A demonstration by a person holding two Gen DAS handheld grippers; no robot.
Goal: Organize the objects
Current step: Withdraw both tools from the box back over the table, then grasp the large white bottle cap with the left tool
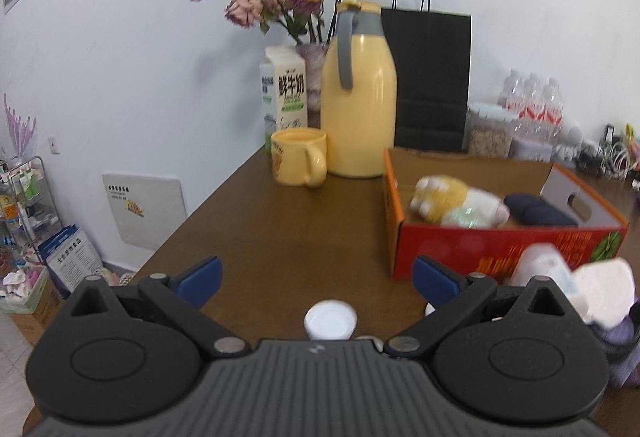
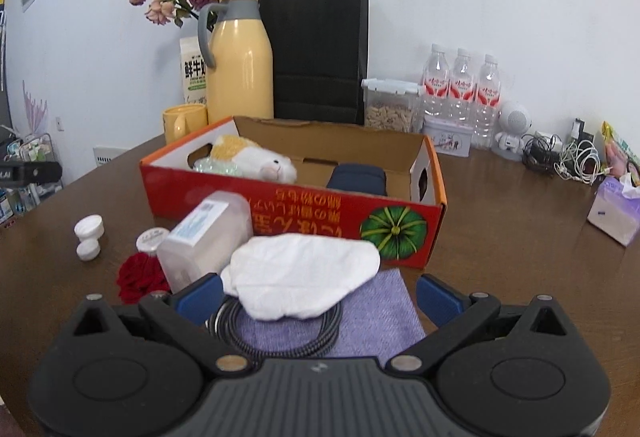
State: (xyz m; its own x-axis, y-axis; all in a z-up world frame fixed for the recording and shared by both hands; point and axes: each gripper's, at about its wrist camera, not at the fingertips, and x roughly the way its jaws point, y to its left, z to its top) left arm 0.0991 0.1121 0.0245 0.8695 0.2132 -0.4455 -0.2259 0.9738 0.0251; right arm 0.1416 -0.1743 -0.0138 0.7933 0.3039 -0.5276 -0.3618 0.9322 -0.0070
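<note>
A red cardboard box [image 2: 304, 207] [image 1: 500, 245] on the brown table holds a plush toy [image 2: 256, 159] [image 1: 452, 199], a greenish ball and a dark blue pouch [image 2: 358, 177]. In front of it lie a clear plastic container [image 2: 208, 237], a white cloth [image 2: 300, 273], a purple cloth [image 2: 376, 317], a coiled black cable [image 2: 280, 337], a red rose [image 2: 140, 275] and small white caps [image 2: 90, 227]. My right gripper [image 2: 318, 297] is open just above the white cloth and cable. My left gripper [image 1: 318, 277] is open over bare table, with a white cap [image 1: 330, 319] below it.
A yellow thermos [image 2: 240, 61], yellow mug [image 1: 298, 161], milk carton [image 1: 286, 93], flower vase and black paper bag [image 2: 320, 53] stand behind the box. Water bottles [image 2: 462, 81], a snack jar, a tin, tangled cables and a tissue pack [image 2: 616, 209] fill the right side.
</note>
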